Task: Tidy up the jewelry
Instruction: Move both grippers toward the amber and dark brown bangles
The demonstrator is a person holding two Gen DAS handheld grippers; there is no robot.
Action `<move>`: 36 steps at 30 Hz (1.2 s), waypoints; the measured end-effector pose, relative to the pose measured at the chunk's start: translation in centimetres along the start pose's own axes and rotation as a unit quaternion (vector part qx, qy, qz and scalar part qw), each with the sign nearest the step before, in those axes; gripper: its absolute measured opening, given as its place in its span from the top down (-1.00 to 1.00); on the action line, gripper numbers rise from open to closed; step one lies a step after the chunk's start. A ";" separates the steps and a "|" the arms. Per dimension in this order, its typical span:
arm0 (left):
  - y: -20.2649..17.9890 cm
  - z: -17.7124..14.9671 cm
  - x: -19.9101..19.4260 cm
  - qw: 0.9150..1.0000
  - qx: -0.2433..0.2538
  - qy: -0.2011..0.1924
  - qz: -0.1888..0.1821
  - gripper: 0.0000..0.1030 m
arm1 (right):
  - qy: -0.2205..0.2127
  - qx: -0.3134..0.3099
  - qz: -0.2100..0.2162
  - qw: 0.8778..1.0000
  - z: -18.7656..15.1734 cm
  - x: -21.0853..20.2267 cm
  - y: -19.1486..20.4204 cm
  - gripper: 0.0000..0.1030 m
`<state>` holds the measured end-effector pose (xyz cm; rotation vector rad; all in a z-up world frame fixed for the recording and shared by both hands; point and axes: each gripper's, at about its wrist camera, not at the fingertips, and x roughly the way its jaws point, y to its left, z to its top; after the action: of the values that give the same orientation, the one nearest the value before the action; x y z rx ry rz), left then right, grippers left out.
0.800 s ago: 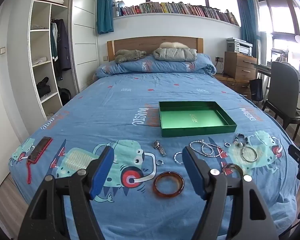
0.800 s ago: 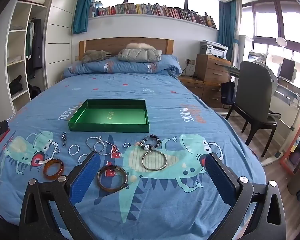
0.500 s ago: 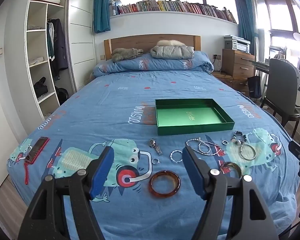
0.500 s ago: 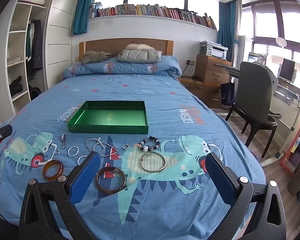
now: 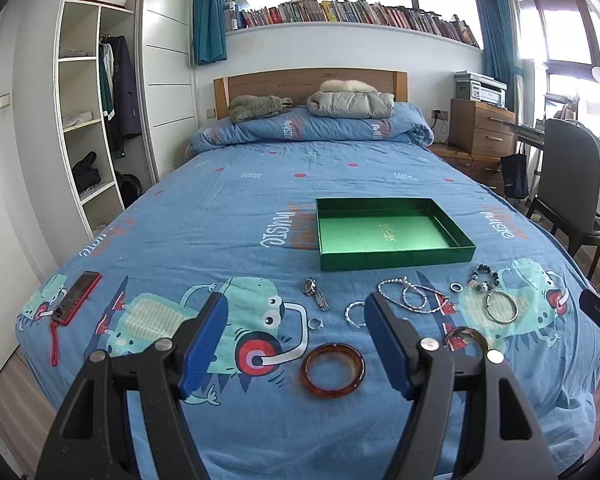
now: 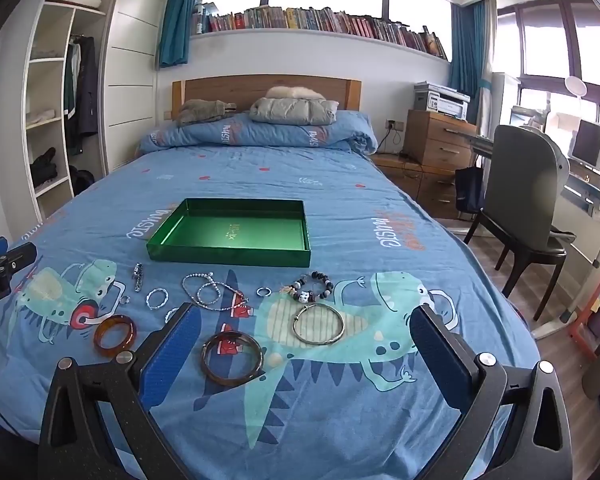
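Green tray (image 6: 228, 258) at frame centre holds nothing; every bangle (image 6: 232, 357) lies on the bed (image 6: 340, 420). I hold both hand-held grippers, left (image 5: 296, 344) and right (image 6: 304, 358), wide and empty.

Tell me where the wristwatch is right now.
The wristwatch lies on the bedspread, left end of the jewelry row, just before the green tray's near-left corner, with a small ring nearest it.

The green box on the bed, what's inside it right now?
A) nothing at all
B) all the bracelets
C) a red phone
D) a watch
A: the green box shows only its bare green floor, while the bracelets, such as the orange bangle, and the watch lie on the bedspread in front of it.
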<state>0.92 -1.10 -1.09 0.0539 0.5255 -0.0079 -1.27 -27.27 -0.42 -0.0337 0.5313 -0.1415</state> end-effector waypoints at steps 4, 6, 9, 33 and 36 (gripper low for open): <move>0.1 0.0 0.1 1.000 0.001 0.002 -0.001 -0.34 | 0.002 -0.002 0.004 1.000 0.0 0.2 0.3 -0.98; 0.0 0.0 0.2 1.000 0.001 0.003 -0.001 -0.34 | 0.003 -0.003 0.005 1.000 0.0 0.3 0.3 -0.98; 0.0 -0.2 0.4 1.000 0.001 0.003 0.000 -0.34 | 0.005 -0.004 0.008 1.000 0.0 0.4 0.4 -0.98; 2.4 -1.8 4.3 0.998 0.002 0.057 -0.009 -0.34 | 0.066 0.008 0.070 0.995 -2.0 4.9 0.8 -0.43; 2.5 -2.3 5.3 0.998 0.002 0.066 -0.007 -0.34 | 0.080 0.013 0.079 0.994 -2.7 6.2 0.9 -0.37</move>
<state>4.46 1.53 -5.61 0.0543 0.6580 -0.0190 2.79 -27.25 -5.90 0.0462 0.6904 0.0032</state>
